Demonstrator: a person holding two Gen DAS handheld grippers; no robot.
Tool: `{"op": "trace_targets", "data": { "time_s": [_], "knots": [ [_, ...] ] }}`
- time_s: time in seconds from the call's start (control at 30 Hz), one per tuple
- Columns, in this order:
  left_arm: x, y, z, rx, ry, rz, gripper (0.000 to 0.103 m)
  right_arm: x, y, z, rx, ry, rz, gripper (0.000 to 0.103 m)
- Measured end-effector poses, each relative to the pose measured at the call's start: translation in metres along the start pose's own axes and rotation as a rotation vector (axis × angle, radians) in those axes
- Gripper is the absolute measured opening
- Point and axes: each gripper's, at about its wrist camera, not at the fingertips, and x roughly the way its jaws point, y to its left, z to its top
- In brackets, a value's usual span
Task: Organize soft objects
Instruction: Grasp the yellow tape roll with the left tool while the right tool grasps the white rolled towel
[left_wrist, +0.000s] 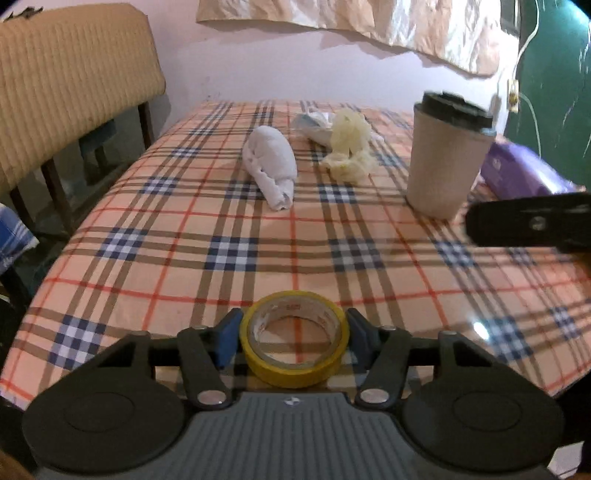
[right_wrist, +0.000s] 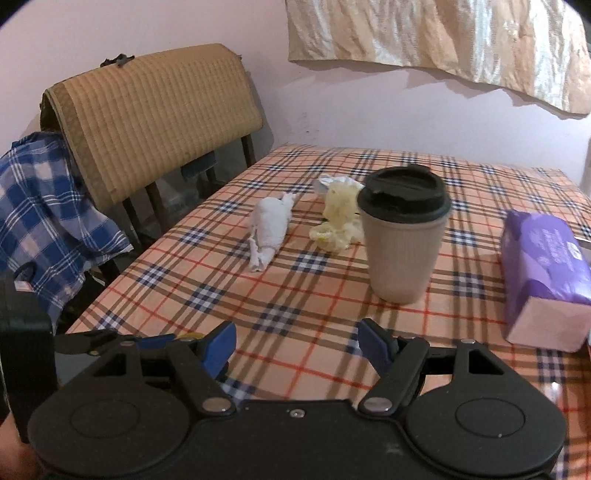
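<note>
A: Counting left to right on the plaid table (left_wrist: 155, 258): one chair (left_wrist: 70, 85) with a woven mat over its back, one white roll (left_wrist: 271, 166), one yellow bundle (left_wrist: 349, 146) with a pale wrapper (left_wrist: 314, 125) behind it, one lidded cup (left_wrist: 445, 155), one purple pack (left_wrist: 517, 170).

B: And the tape (left_wrist: 295, 338)?

A: One yellow ring, lying flat at the near edge between the blue pads (left_wrist: 227, 339) of the left gripper (left_wrist: 295, 339). The pads sit right at its sides, seemingly touching; whether they press, I can't tell.

B: From the right wrist?

A: One blue checked cloth (right_wrist: 48, 221) hangs over the chair (right_wrist: 155, 114) at far left. Then the roll (right_wrist: 267, 230), the bundle (right_wrist: 340, 218), the cup (right_wrist: 404, 236) and the pack (right_wrist: 543, 273), all resting on the table (right_wrist: 303, 317). The roll and bundle lie apart, mid-table; the bundle sits just behind the cup.

B: The right gripper (right_wrist: 297, 349)?

A: Released, jaws spread with nothing between its two blue pads (right_wrist: 373, 345), only bare cloth. Its dark finger (left_wrist: 528, 225) juts in from the right of the left view, near the cup.

B: The wall?

A: One crumpled tan sheet (right_wrist: 443, 48) hanging.
</note>
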Motion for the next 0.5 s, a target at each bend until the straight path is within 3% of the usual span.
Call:
{"op": "trace_targets", "data": {
  "time_s": [0.13,0.33,0.5],
  "knots": [
    [0.000,0.014,0.010,-0.071,-0.017,0.002,0.061,0.018,0.012,0.017,-0.020,-0.005,0.010,0.086],
    [-0.004,0.052,0.041,-0.179,-0.061,0.082,0.061,0.062,0.034,0.051,-0.046,-0.015,0.024,0.088],
    [-0.007,0.074,0.063,-0.218,-0.068,0.137,0.061,0.114,0.048,0.079,-0.071,0.000,-0.036,0.090]
  ]
}}
